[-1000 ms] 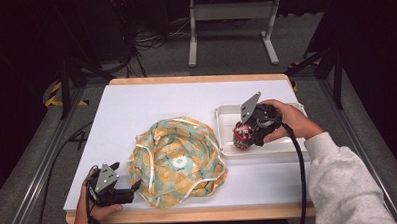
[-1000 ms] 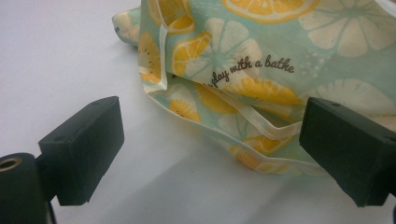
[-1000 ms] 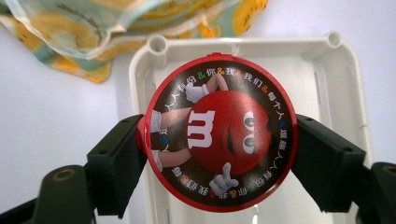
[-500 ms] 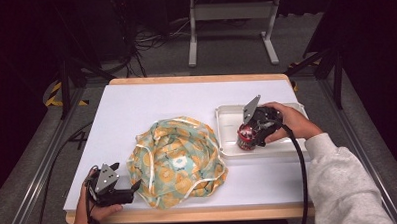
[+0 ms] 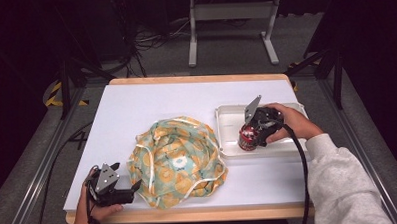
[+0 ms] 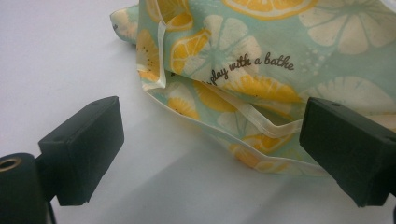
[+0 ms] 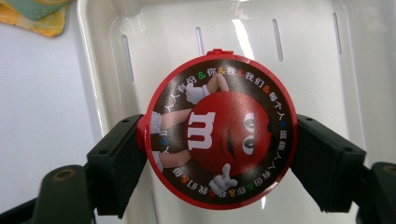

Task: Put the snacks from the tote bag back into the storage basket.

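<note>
Candy tub [image 7: 219, 128] sits clamped in the right claw [image 5: 251, 135], jaws pressed against opposite sides of its round red lid, held over the white tray [image 5: 226, 116] at the right edge of the worktop [image 5: 151, 101]. From the high view I cannot tell whether the tub's base rests on the tray floor or hangs just clear of it. My read: this is a pick out of the tray, or a set-down into it, caught mid-step, and the grip itself is secure. Whatever comes after for the tub is not yet done.

Over at the front left corner, the left claw [image 5: 120, 191] lies low on the worktop, jaws spread wide, holding nothing. The near hem of the fabric bag [image 6: 261, 70] lies between and just beyond its jaws, untouched. So the cloth side of the job looks unstarted.

Now the surfaces. The lid is a glossy disc, red rim, printed cartoon face in the middle, a ring of small characters around it; slick, hard plastic by the look. The tray is shiny moulded white plastic, rounded corners, narrow slots in its floor. The bag is soft and crumpled into a loose mound near the front edge, pale green with orange and lemon slices, cream piping along its seams, limp enough to fold on itself. The worktop is matt white with a wooden border.
</note>
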A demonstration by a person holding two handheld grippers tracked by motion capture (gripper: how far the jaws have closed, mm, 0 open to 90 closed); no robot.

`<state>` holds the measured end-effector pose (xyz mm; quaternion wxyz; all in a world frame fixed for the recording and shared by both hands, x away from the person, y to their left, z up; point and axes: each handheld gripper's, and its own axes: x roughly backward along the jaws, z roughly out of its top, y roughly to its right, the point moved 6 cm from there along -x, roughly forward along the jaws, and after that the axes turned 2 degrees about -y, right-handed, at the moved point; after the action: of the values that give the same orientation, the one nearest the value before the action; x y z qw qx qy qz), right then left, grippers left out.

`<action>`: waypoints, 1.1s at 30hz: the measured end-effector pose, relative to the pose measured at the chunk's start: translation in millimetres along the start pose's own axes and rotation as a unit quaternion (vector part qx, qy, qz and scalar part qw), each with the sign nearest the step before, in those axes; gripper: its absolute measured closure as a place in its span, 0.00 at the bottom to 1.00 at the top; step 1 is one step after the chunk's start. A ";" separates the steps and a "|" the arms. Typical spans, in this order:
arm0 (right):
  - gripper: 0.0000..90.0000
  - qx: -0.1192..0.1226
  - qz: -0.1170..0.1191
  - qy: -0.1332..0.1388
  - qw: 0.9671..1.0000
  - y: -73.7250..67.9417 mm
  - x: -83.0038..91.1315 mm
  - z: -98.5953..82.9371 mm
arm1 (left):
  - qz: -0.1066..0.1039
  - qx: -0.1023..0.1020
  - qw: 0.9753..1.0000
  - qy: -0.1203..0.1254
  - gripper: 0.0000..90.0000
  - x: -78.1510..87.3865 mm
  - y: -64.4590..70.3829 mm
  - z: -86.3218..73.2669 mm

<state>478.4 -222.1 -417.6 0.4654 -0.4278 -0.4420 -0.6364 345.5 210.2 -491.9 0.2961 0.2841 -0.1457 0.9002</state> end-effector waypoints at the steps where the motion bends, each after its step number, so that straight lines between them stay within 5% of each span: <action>1: 0.26 0.000 0.001 0.000 1.000 -0.2 -0.1 0.0 | 0.001 0.000 1.000 0.000 0.08 -0.1 -0.2 0.0; 33: 0.25 -0.006 -0.018 0.023 1.000 -3.7 12.3 4.1 | 0.000 -0.004 1.000 -0.002 0.08 -1.0 0.0 0.2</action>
<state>472.8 -220.1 -405.5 0.4618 -0.4078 -0.4348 -0.6568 346.3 209.7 -492.3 0.2967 0.2842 -0.1503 0.8992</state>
